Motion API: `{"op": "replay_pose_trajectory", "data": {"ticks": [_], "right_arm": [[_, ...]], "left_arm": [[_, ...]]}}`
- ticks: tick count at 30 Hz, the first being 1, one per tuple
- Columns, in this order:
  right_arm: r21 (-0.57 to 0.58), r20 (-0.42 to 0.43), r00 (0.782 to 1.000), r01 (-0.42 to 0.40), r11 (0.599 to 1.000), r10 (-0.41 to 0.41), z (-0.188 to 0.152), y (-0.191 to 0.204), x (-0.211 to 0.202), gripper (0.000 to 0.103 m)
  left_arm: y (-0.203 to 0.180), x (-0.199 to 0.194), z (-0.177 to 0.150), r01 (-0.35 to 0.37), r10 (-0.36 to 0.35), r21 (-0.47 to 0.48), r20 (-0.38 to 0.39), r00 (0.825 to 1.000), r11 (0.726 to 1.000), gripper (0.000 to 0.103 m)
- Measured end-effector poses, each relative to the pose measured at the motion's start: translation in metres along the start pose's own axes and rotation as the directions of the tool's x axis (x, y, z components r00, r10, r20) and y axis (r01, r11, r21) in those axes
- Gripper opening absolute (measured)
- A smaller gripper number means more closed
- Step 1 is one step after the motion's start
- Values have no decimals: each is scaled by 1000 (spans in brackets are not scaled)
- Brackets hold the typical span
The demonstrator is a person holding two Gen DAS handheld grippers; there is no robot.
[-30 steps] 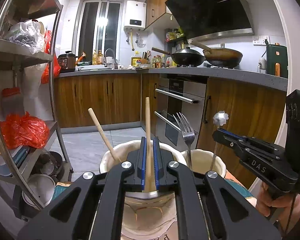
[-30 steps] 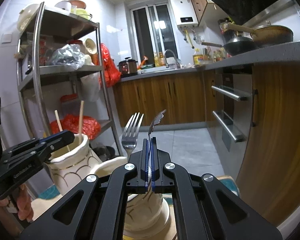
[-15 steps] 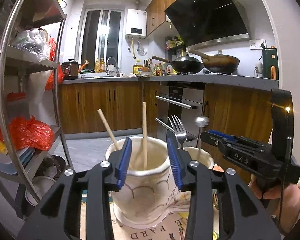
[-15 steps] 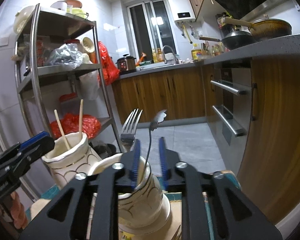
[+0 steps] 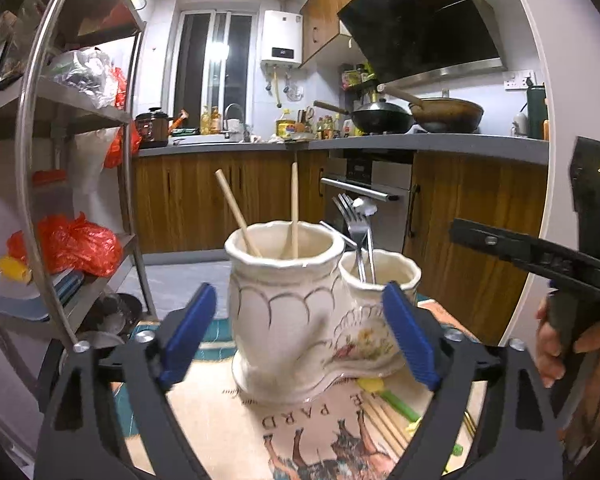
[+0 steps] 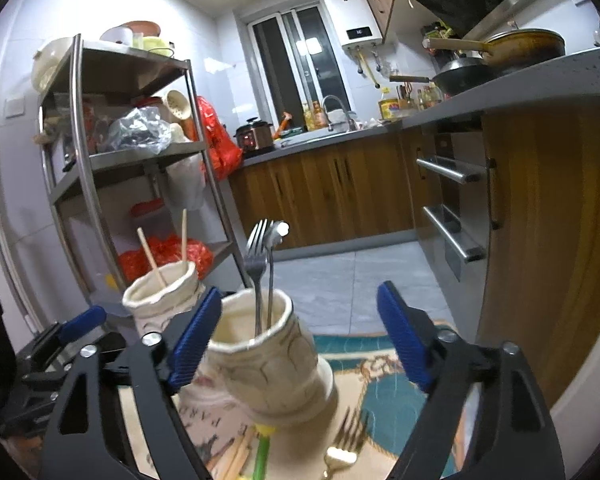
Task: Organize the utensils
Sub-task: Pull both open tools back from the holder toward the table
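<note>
A cream ceramic holder has two joined cups on a printed mat point(image 5: 220, 412). The taller cup point(image 5: 284, 304) holds two wooden chopsticks point(image 5: 294, 208). The shorter cup point(image 5: 380, 280) holds a steel fork point(image 5: 354, 216) and a steel spoon point(image 5: 366, 208). My left gripper point(image 5: 298, 340) is open and empty, in front of the taller cup. My right gripper point(image 6: 300, 340) is open and empty, its jaws either side of the shorter cup point(image 6: 260, 352), which holds the fork point(image 6: 256, 256) and spoon point(image 6: 276, 236). More chopsticks point(image 5: 384, 420), a green stick point(image 6: 262, 456) and a gold fork point(image 6: 342, 444) lie on the mat.
A steel shelf rack point(image 5: 40, 160) with bags and bowls stands at the left. Wooden cabinets point(image 5: 204, 200), an oven point(image 5: 368, 192) and a countertop with woks point(image 5: 444, 114) lie behind. The right gripper's body point(image 5: 540, 256) shows at the right of the left wrist view.
Both grippers let go: the left released a chopstick into the taller cup, the right released the spoon into the shorter cup. Both opened wide and drew back and down.
</note>
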State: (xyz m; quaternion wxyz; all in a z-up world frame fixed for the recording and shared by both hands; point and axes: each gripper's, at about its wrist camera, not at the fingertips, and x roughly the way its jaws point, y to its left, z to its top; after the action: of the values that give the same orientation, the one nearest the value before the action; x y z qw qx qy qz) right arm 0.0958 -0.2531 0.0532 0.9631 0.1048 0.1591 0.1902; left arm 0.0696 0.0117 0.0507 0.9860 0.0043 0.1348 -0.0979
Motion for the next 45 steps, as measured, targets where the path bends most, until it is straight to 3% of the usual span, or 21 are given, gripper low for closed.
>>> {"op": "replay_pose_trajectory", "data": {"ticks": [2,13,27,33,38,45], "right_arm": [[2,-12,1000,6,1000,-6,-4,-2,-7,90],[18,-117,992,58,998,-56,-31,-10,-23,94],[-32,-271,959,77,997,-82,-58,0,-24,94],[-50,-312,943,103,993,-114,-62,-3,-18,94],[-49,-327,938,109,993,-119,-63,-5,-15,94],[-86,-362,922,113,990,-137,-66,-2,-8,94]], "left_arm": [[0,-4,-4,-14,14,-6,-2,1000,1000,98],[-6,-16,-28,-26,24,-15,-85,996,1000,98],[-20,-13,-58,-2,-8,-33,-279,960,999,98],[-25,1,-69,9,-26,-46,-394,919,999,97],[-29,18,-80,9,-53,-88,-513,857,996,97],[-41,25,-90,-12,2,-15,-556,831,1000,97]]}}
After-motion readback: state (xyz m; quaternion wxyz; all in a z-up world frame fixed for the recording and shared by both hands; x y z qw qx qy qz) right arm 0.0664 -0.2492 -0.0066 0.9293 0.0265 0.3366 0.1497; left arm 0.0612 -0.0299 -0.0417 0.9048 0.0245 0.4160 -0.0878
